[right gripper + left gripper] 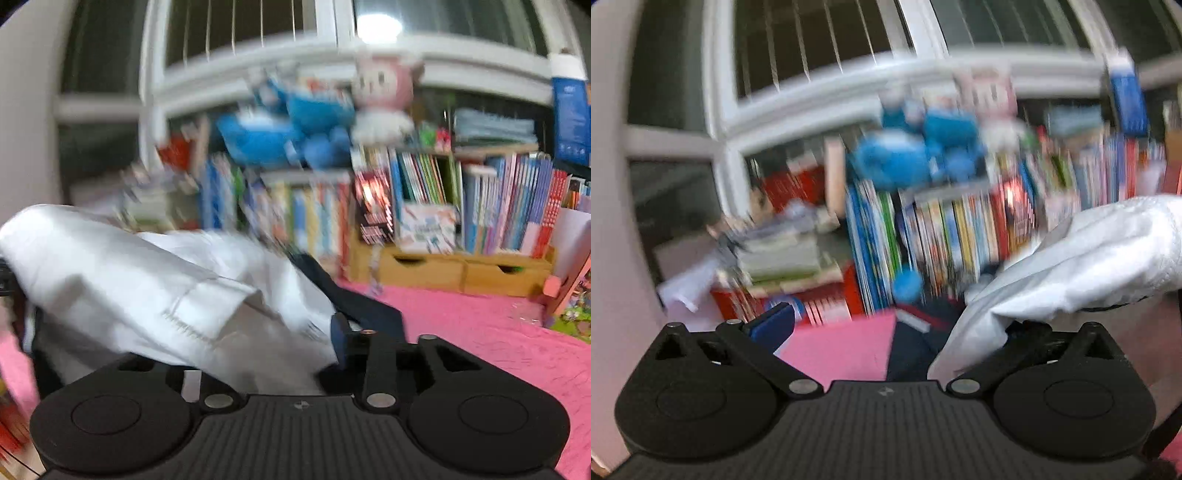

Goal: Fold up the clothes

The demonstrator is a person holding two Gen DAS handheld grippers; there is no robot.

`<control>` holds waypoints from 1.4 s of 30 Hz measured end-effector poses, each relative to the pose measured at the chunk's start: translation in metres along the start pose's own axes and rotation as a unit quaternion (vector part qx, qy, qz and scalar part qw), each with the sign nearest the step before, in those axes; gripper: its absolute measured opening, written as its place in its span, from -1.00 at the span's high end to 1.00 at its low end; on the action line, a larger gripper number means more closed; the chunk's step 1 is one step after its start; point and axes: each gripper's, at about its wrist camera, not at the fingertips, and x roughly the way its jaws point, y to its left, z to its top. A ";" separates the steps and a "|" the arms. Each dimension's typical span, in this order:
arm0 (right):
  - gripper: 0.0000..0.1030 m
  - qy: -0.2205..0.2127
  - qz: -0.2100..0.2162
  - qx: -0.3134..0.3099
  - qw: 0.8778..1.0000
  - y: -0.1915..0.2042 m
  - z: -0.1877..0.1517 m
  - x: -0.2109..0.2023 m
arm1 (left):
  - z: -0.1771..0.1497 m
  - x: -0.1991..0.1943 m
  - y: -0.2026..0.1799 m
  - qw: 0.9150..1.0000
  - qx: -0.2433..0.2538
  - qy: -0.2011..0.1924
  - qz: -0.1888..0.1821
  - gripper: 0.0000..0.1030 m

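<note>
A white garment (1071, 266) hangs lifted off the pink surface (842, 350) and reaches in from the right of the left wrist view. It drapes over the right finger of my left gripper (892, 325) and hides it. The left blue pad (772, 325) stands far out, so the jaws are wide apart and bare. In the right wrist view the white garment (147, 280) comes in from the left. There it covers the left finger of my right gripper (258, 343) and bunches against the right blue pad (338, 332). A dark navy garment (369, 306) lies behind. Both views are blurred.
Behind the pink surface (480, 332) stands a bookshelf packed with colourful books (517, 206) above low wooden drawers (461, 269). Blue plush toys (277, 129) and a pink doll (384, 92) sit on top. A barred window (240, 29) is above, and stacked papers (783, 258) lie left.
</note>
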 end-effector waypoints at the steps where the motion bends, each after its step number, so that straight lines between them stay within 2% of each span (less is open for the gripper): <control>1: 0.15 0.020 -0.021 -0.012 1.000 0.003 -0.004 0.020 | -0.005 0.019 -0.005 1.000 0.003 0.025 -0.007 -1.00; 4: 0.09 0.085 -0.068 -0.055 0.993 0.017 -0.026 0.089 | -0.023 0.075 -0.019 0.995 0.010 0.098 -0.025 -1.00; 6: -0.09 0.120 -0.084 -0.080 0.986 0.026 -0.044 0.116 | -0.037 0.104 -0.025 0.990 0.016 0.137 -0.027 -1.00; 8: -0.36 0.140 -0.089 -0.107 0.980 0.032 -0.056 0.138 | -0.050 0.127 -0.029 0.985 0.024 0.166 -0.026 -1.00; 9: -0.39 0.145 -0.092 -0.123 0.977 0.034 -0.060 0.146 | -0.056 0.137 -0.031 0.984 0.027 0.177 -0.025 -1.00; 12: -0.39 0.121 -0.101 -0.165 0.974 0.039 -0.068 0.130 | -0.066 0.147 -0.032 0.981 0.021 0.191 -0.030 -1.00; 14: -0.39 0.081 -0.100 -0.204 0.970 0.041 -0.076 0.102 | -0.069 0.146 -0.031 0.981 0.021 0.190 -0.037 -1.00; 19: -0.37 -0.029 -0.122 -0.308 0.943 0.065 -0.114 0.030 | -0.075 0.146 -0.029 0.981 0.023 0.185 -0.056 -1.00; 22: -0.07 -0.076 -0.106 -0.373 0.918 0.101 -0.131 0.014 | -0.072 0.137 -0.022 0.981 0.016 0.180 -0.070 -1.00; 24: 0.01 -0.073 -0.091 -0.411 0.904 0.121 -0.139 0.028 | -0.068 0.124 -0.017 0.983 0.018 0.165 -0.077 -1.00; 25: 0.19 -0.072 -0.084 -0.430 0.896 0.132 -0.143 0.035 | -0.067 0.115 -0.014 0.985 0.020 0.155 -0.080 -1.00; 26: 0.54 -0.068 -0.080 -0.440 0.892 0.140 -0.144 0.044 | -0.066 0.103 -0.010 0.986 0.022 0.143 -0.085 -1.00; 27: 0.71 -0.060 -0.082 -0.433 0.896 0.142 -0.138 0.056 | -0.064 0.091 -0.006 0.987 0.025 0.131 -0.090 -1.00; 29: 0.73 -0.048 -0.080 -0.386 0.918 0.136 -0.117 0.070 | -0.064 0.069 0.003 0.987 0.030 0.108 -0.111 -1.00; 32: 0.74 -0.014 -0.061 -0.286 0.956 0.111 -0.081 0.087 | -0.065 0.040 0.001 0.982 0.057 0.072 -0.165 -1.00; 34: 0.74 0.014 -0.045 -0.225 0.973 0.095 -0.060 0.100 | -0.063 0.026 -0.012 0.977 0.075 0.054 -0.191 -1.00; 38: 0.73 0.071 -0.003 -0.088 0.994 0.056 -0.035 0.130 | -0.060 0.033 -0.039 0.968 0.079 0.055 -0.232 -1.00; 40: 0.73 0.104 0.028 0.006 0.994 0.029 -0.025 0.147 | -0.063 0.046 -0.052 0.965 0.087 0.068 -0.239 -1.00; 41: 0.73 0.118 0.042 0.056 0.991 0.014 -0.023 0.155 | -0.067 0.052 -0.060 0.966 0.105 0.072 -0.224 -1.00; 42: 0.74 0.127 0.054 0.096 0.986 0.001 -0.023 0.161 | -0.072 0.058 -0.065 0.970 0.128 0.074 -0.193 -1.00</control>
